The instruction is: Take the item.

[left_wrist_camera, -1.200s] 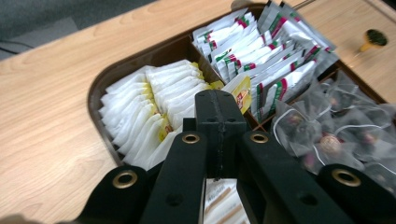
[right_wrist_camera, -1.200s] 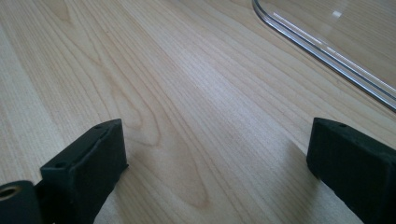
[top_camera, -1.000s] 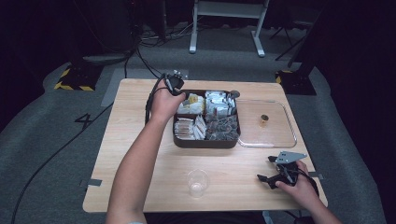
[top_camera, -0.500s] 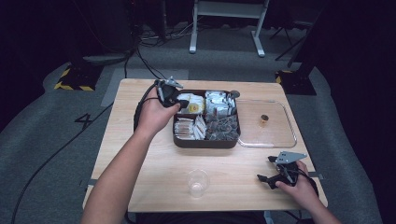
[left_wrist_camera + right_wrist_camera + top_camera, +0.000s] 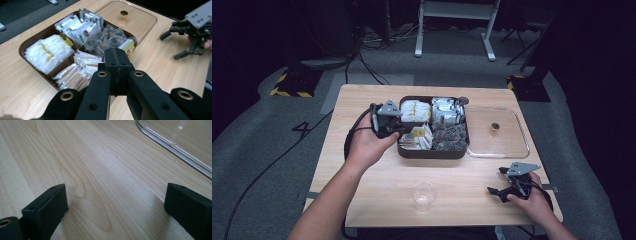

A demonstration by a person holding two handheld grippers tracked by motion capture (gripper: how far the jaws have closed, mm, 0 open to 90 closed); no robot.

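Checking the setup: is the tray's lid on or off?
Off. The clear lid lies flat on the table beside the tray, whose packets are uncovered.

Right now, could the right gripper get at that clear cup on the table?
Probably yes. The right gripper rests on the table with its jaws open and nothing in them, and only bare wood lies between it and the cup, which stands alone and upright.

A large dark figure "4" point(image 5: 302, 129) is marked on the grey floor just left of the wooden table; the packets point(image 5: 82, 25) in the brown tray point(image 5: 27, 45) carry red and green printing too small to read; the yellow-and-white packet point(image 5: 128, 47) beyond the left gripper's jaws shows a blurred, unreadable mark.
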